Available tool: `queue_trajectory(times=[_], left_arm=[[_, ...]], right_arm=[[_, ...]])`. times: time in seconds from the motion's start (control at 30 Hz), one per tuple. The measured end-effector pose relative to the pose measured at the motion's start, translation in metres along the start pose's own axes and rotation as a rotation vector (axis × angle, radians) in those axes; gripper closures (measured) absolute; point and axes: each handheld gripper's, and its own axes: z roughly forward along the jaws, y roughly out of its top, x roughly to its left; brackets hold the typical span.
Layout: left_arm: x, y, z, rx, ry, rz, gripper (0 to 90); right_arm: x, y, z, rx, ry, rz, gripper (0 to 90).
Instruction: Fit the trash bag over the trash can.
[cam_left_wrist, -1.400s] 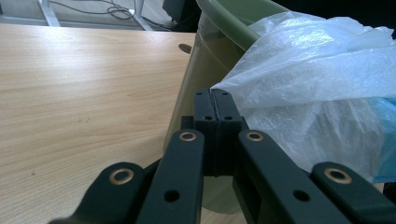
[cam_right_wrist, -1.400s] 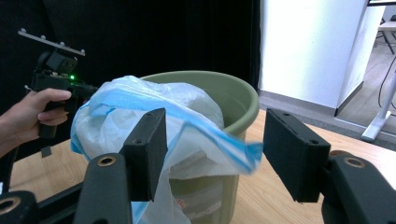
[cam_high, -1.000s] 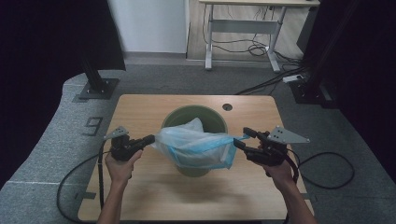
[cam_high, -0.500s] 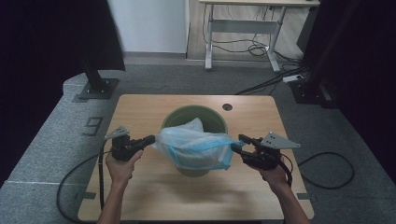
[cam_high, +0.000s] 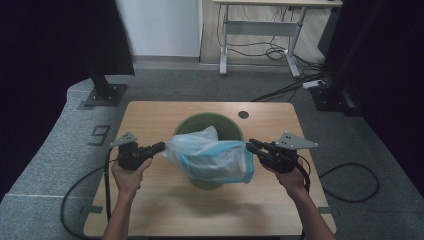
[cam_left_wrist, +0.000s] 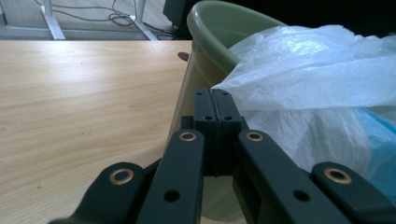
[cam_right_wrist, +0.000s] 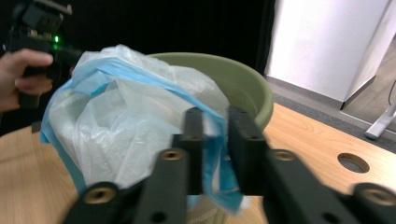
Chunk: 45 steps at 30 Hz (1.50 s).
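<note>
The plastic bag (cam_high: 210, 155) hides the bin's (cam_high: 227, 122) front; left claw (cam_left_wrist: 217, 107) clamped on it, right claw (cam_right_wrist: 215, 135) just closing around its blue edge.

Right tongs (cam_right_wrist: 215, 140) closing round blue-edged plastic bag (cam_right_wrist: 121, 126), green bin (cam_right_wrist: 243, 88) behind, wooden table (cam_right_wrist: 308, 144)

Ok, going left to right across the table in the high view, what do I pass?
Left gripper → plastic bag stretched over the green bucket → right gripper, its jaws just been closing with the bag's edge between them.
</note>
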Motion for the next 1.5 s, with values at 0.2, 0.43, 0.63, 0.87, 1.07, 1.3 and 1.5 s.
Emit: queue_trajectory(times=[0.2,0.43,0.63,0.87,1.07,1.3,1.5], left_arm=[[0.002,0.009,-0.002,-0.005,0.005,0.003,90.0],[0.01,0.025,0.002,0.01,-0.007,-0.011,90.0],[0.014,0.03,0.009,0.031,-0.004,-0.018,90.0],[0.016,0.033,0.021,0.059,0.007,-0.025,90.0],[0.016,0.032,0.029,0.067,0.011,-0.022,90.0],[0.023,0.03,0.041,0.081,0.011,-0.051,90.0],[0.031,0.023,0.055,0.104,-0.004,-0.092,90.0]], right_arm=[[-0.005,0.004,0.006,-0.007,-0.001,-0.009,87.5],[-0.023,0.017,0.018,-0.009,-0.025,-0.027,87.5],[-0.036,0.019,0.034,0.008,-0.063,-0.007,87.4],[-0.051,0.014,0.058,0.013,-0.126,0.036,86.3],[-0.059,0.006,0.075,0.013,-0.145,0.067,87.4],[-0.064,-0.004,0.088,0.022,-0.133,0.102,88.0],[-0.066,-0.01,0.1,0.027,-0.109,0.151,88.1]])
